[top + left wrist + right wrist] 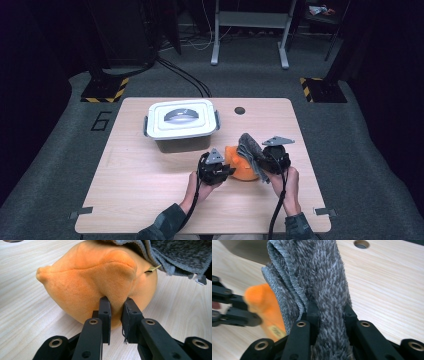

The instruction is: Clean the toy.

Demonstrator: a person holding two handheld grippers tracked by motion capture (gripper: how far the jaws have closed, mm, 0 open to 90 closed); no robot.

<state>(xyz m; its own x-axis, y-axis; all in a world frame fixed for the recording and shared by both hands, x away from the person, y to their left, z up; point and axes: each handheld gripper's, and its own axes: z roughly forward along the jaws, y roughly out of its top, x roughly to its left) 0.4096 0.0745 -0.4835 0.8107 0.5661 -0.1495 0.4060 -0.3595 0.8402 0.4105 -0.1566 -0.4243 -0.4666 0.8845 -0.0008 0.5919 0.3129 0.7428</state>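
Pinching orange plush (pixel 100 282), left hand-held gripper (pixel 116 305); right (pixel 329 308) apparently clamping grey cloth (pixel 322 272).

Both grippers are showing matte black bodies; the left gripper (pixel 223 171) and the right gripper (pixel 263 161) are each carrying a grey three-cornered plate on top; a black cable is trailing from each back along the forearm toward the table's near edge; in the gripper views the jaws are appearing as flat black bars hinged on angled links, with brass-ringed pivots and small round screw holes; the person is wearing dark greenish sleeves (pixel 167 223) with bare hands.
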